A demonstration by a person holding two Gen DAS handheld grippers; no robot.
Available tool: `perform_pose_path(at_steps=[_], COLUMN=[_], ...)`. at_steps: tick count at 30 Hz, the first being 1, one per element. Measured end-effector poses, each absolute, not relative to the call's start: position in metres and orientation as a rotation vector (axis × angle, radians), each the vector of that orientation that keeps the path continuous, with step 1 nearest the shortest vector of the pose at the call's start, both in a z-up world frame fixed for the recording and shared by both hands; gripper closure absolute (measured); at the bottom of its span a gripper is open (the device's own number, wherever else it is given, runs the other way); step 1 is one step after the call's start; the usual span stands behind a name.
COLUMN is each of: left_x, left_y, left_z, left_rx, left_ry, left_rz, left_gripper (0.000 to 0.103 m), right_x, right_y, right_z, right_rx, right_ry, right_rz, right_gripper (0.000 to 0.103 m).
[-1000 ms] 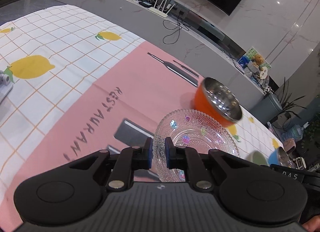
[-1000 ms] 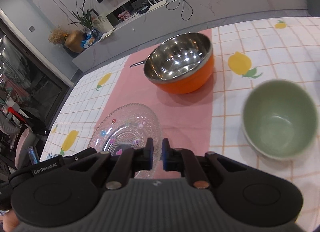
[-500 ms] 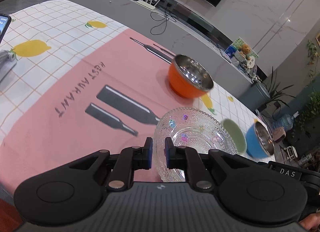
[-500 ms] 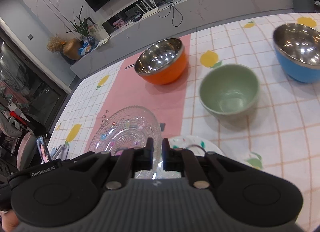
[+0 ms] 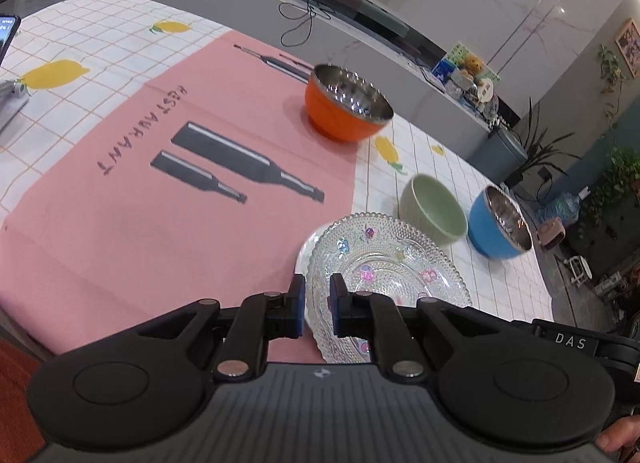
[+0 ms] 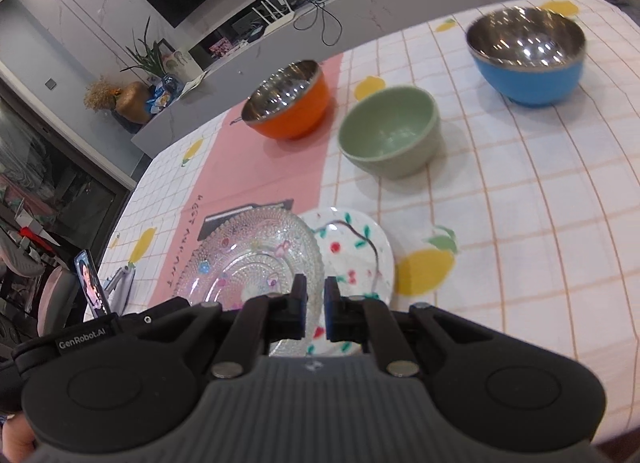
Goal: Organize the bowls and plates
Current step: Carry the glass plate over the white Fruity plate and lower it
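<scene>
Bench, covered by a white checked cloth printed with lemons, with a pink mat bearing bottle silhouettes and the word RESTAURANT laid across its middle.

Blue bowl, steel-lined, upright near the far right of the bench, well apart from the plates.

Orange bowl, steel-lined, upright on the far end of the pink mat.

Green bowl, upright on the checked cloth between the orange and blue bowls.

Glass plate, clear and beaded with small coloured flowers, tilted and raised off the cloth, gripped at both sides of its near rim. In the right wrist view the glass plate overlaps the left part of a white plate.

White plate, painted with a branch, red berries and green leaves, lying flat on the cloth at the right edge of the mat, partly beneath the glass plate.

Left tongs, narrow, pads pinching the rim of the glass plate.

Right tongs, narrow, pads closed on the opposite side of the same rim.

Phone on a stand, upright at the left edge of the bench.
</scene>
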State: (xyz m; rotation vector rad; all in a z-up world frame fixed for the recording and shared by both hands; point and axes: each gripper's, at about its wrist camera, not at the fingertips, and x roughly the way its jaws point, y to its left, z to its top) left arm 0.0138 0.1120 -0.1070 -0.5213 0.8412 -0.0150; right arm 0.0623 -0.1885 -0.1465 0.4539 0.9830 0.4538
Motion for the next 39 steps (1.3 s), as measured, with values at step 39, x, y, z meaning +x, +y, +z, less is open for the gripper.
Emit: perform_pose_path(at_steps=[39], left_x=[0.059], left_y=[0.096], left_z=[-0.138], left_rx=[-0.462], left_ry=[0.903], left_rz=[-0.012], left_gripper=[0.090], right_x=[0.090], right_y=[-0.193], right_z=[-0.180], right_rx=[0.455], right_ry=[1.013], right_rz=[0.357], right_gripper=[0.097])
